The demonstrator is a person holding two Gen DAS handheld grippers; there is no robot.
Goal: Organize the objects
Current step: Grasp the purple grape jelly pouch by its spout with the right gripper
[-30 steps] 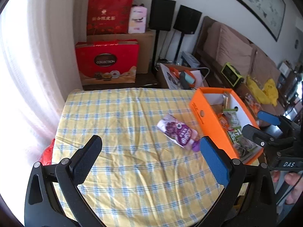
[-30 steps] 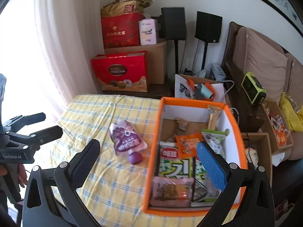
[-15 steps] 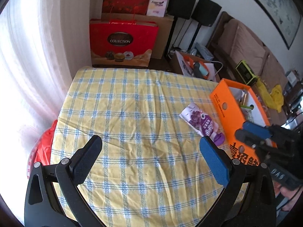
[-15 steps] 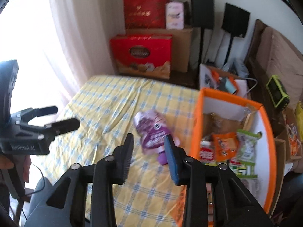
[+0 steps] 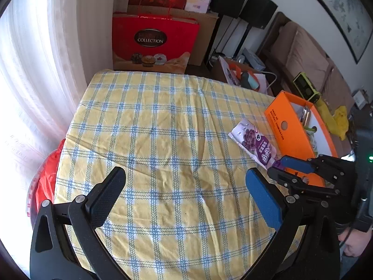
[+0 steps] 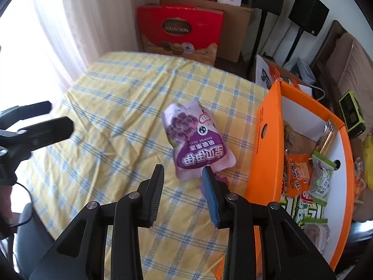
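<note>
Presently, the purple grape jelly pouch (image 6: 194,140) lies flat on the desk (image 6: 121,107) beside the orange box (image 6: 268,154), long axis running away from my right tool (image 6: 183,187). That tool, part-open and empty, sits at the pouch's cap end; my left tool (image 5: 184,186) hangs wide open, farther off.

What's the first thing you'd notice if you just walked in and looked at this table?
The purple grape jelly pouch jumps out, lying alone on the yellow checked tablecloth right in front of the right gripper, whose fingers are partly open. Just to its right stands a bright orange box full of snack packets. Behind the table sits a big red gift box.
</note>
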